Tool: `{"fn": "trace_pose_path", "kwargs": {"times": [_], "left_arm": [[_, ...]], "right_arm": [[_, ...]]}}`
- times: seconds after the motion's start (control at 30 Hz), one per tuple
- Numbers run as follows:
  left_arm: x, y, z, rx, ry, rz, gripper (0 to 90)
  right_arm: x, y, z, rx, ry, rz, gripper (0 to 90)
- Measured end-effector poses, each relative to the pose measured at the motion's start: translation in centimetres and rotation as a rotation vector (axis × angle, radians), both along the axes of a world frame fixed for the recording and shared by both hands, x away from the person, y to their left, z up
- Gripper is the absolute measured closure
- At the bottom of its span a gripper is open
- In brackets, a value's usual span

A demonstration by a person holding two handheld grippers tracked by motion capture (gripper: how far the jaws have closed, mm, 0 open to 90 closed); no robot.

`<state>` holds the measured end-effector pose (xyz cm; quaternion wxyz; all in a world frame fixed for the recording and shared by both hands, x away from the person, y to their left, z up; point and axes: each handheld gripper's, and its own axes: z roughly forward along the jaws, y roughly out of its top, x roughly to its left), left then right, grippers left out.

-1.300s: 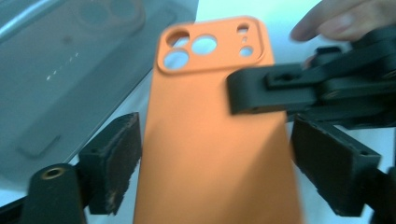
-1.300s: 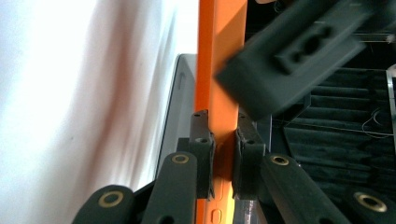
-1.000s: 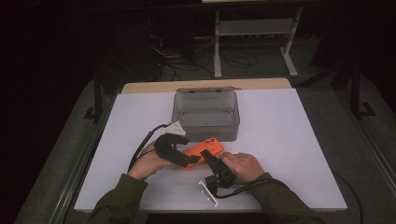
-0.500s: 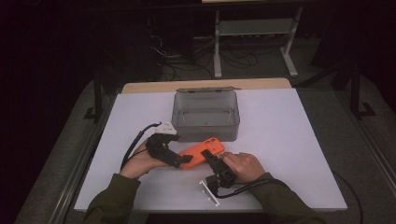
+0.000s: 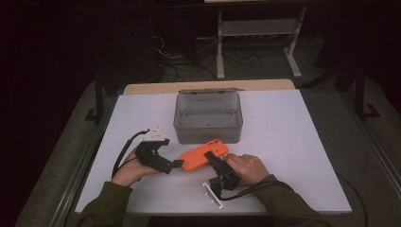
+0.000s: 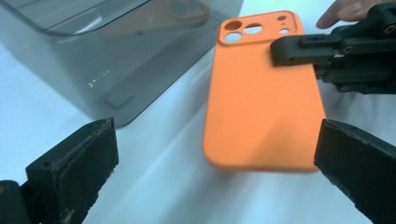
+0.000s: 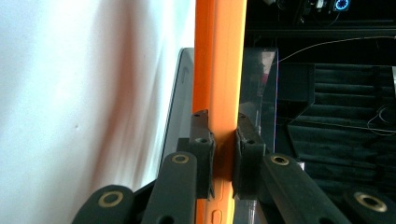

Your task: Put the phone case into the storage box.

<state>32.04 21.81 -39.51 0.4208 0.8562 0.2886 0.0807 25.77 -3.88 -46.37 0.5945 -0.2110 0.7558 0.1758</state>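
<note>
On the white desk (image 5: 293,142) a grey see-through box (image 5: 208,117) stands open at the middle, and just in front of it an orange phone case (image 5: 202,155) is held a little above the surface. The right gripper (image 5: 216,164) has its jaws clamped on one long edge of the case, pads pressing both faces. The left gripper (image 5: 172,164) sits just off the case's other end, its jaws having just swung wide apart, gripping nothing.

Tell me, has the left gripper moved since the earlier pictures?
Yes. In the high view the left gripper has drawn back leftward, away from the orange phone case and the grey box. Its fingers have just opened, releasing the case.
</note>
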Motion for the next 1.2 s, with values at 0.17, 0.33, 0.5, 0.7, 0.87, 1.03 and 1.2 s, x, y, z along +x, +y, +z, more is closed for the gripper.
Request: {"fn": "trace_pose_path", "kwargs": {"times": [0.17, 0.33, 0.5, 0.7, 0.87, 1.03, 1.2], "left_arm": [[-0.8, 1.3, -0.4, -0.012, -0.025, 0.035, 0.0], [-1.3, 2.0, -1.1, -0.010, -0.034, 0.058, 0.0], [-1.9, 2.6, -1.8, -0.005, -0.053, 0.067, 0.0], [-2.9, 3.2, -2.6, -0.006, -0.068, 0.083, 0.0], [-3.5, 3.4, -3.4, -0.007, -0.076, 0.091, 0.0], [-3.5, 3.2, -3.5, 0.001, -0.092, 0.085, 0.0], [-3.5, 3.3, -3.6, 0.001, -0.099, 0.096, 0.0]], "right_arm": [[0.0, 0.0, 0.0, 0.005, 0.003, -0.002, 79.5], [0.0, 0.0, 0.0, 0.007, 0.005, -0.002, 79.5], [0.1, -0.1, 0.1, 0.008, 0.006, -0.003, 79.5], [0.1, -0.1, 0.2, 0.013, 0.005, -0.006, 79.4], [0.0, -0.1, 0.2, 0.013, 0.007, -0.006, 79.4], [0.0, -0.1, 0.2, 0.012, 0.009, -0.005, 79.4], [0.0, -0.1, 0.2, 0.019, 0.018, -0.004, 79.4]]}}
